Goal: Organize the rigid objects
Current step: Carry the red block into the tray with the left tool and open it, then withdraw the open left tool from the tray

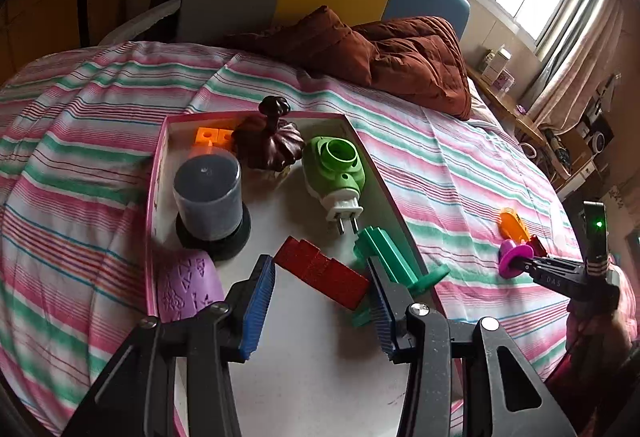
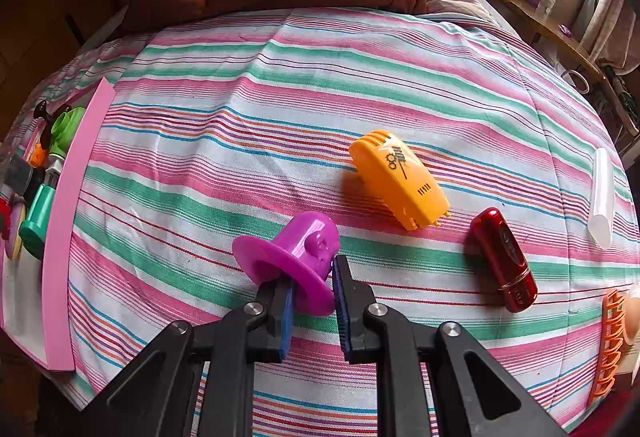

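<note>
The purple hat-shaped piece was pinched by its brim between the jaws of the right gripper, crown pointing up and away from the gripper, over the striped bed cover. The pink-rimmed box, presumably its destination, lay to the right gripper's left, its near wall standing as an edge to be cleared.

The left gripper hung over the box interior with jaws spread, holding nothing; a red block lay between them and a teal part lay across the box rim just beside the right-hand jaw. The right gripper was the nearer to the piece, being in possession of it.

Box contents included a grey cylinder, a green plug-in unit, a dark ornament and an orange block. Open floor remained in the near part of the box.

Still on the bed: an orange casing, a red capsule, a white tube, well apart from the box.
</note>
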### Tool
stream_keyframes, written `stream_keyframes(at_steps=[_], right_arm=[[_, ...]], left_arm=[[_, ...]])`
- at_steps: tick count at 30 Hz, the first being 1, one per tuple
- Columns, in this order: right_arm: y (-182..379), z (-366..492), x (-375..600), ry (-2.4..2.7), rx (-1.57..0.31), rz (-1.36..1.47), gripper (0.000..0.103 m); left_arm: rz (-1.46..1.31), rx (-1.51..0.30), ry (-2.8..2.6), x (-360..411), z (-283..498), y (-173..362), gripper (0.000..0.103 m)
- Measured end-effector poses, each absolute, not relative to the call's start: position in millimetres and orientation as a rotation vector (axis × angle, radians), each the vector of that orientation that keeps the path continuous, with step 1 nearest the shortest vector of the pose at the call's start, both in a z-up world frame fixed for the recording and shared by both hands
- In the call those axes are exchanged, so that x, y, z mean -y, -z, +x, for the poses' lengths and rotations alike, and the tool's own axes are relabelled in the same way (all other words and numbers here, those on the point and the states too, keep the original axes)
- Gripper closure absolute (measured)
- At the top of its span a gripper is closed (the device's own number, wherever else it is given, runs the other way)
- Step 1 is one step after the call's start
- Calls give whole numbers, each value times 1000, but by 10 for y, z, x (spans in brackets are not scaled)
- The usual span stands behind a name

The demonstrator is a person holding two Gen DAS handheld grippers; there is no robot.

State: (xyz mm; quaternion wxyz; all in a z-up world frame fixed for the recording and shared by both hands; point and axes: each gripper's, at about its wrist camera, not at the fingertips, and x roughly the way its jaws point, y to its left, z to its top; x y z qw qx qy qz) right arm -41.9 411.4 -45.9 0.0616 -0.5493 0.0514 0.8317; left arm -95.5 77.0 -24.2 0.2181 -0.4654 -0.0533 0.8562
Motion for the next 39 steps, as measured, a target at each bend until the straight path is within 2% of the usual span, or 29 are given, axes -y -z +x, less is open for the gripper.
stream_keyframes(at_steps=[10, 13, 14, 15, 39], right_arm=[[466, -414, -4110, -2514, -159, -1661, 87], [467, -418, -4105, -2514, -163, -1661, 87], [466, -417, -4102, -2514, -162, -1661, 87], [467, -417, -4100, -2514, -160, -1660, 86], [477, -415, -4038, -2519, -58, -1644, 86]], left_arm=[[-1334, 71, -2412, -933, -1348, 455, 56], [-1326, 64, -2428, -919, -1355, 456, 50], [-1318, 63, -2437, -906, -1338, 442, 45], [-1302, 59, -2448, -894, -1308, 421, 45], [-1224, -35, -2632, -596, -400, 101, 45]])
